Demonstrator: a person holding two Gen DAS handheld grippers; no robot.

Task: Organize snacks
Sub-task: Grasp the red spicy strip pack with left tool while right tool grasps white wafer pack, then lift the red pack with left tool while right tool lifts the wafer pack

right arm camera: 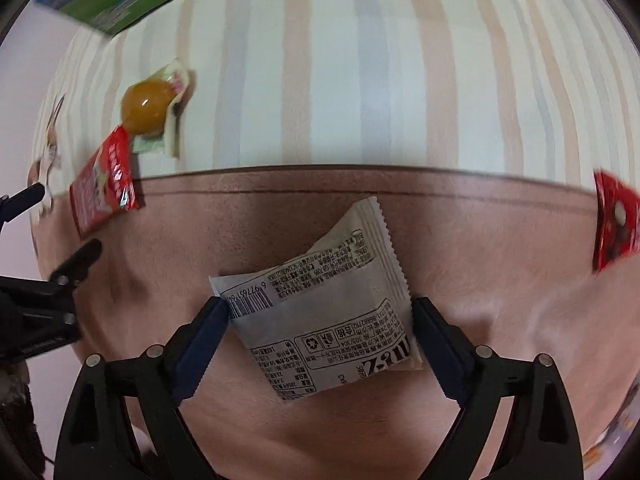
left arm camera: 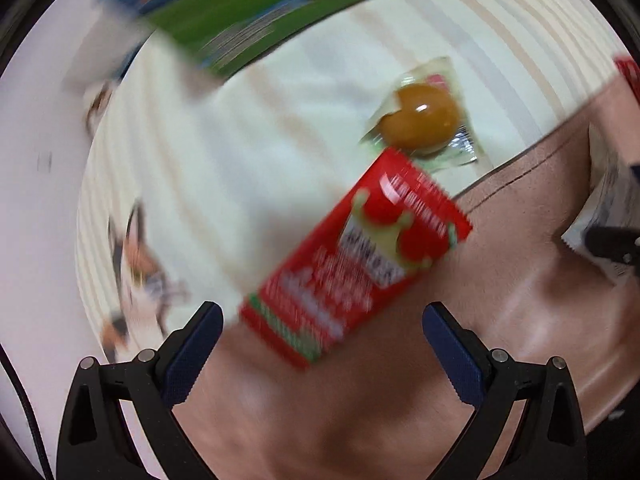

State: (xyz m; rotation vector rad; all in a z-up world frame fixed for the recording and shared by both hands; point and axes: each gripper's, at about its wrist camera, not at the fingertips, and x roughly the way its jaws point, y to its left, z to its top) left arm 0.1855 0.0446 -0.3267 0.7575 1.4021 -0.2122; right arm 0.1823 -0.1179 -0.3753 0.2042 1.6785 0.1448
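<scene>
Both tongs point steeply down at the pink felt tray (right arm camera: 500, 248) that sits on the striped cloth (right arm camera: 320, 80). On my right tongs (right arm camera: 320, 320) I see the jaws spread wide, with the white snack packet (right arm camera: 340, 312) lying between them, printed back facing up. Its edges come close to both blue pads, but I cannot tell for sure whether either pad touches it; they do not look to be pressing on it. The packet rests on the tray floor.

On my left tongs (left arm camera: 322, 328) the jaws also stand wide apart and grip nothing. Just ahead of them, blurred, lies the red snack packet (left arm camera: 356, 260), tilted and straddling the near rim of the tray, partly on the felt and partly on the cloth. Beyond it, touching or slightly overlapped by its far corner, is the wrapped brown egg (left arm camera: 424, 118) in a clear pouch on the striped cloth, outside the tray.

In the right wrist view a second red packet (right arm camera: 614, 224) shows at the right edge, over the tray's side. Farther back, a green and blue box (left arm camera: 240, 20) lies along the far edge of the cloth. Out on the cloth's left part I see cartoon figures (left arm camera: 140, 264), too smeared to make out.
</scene>
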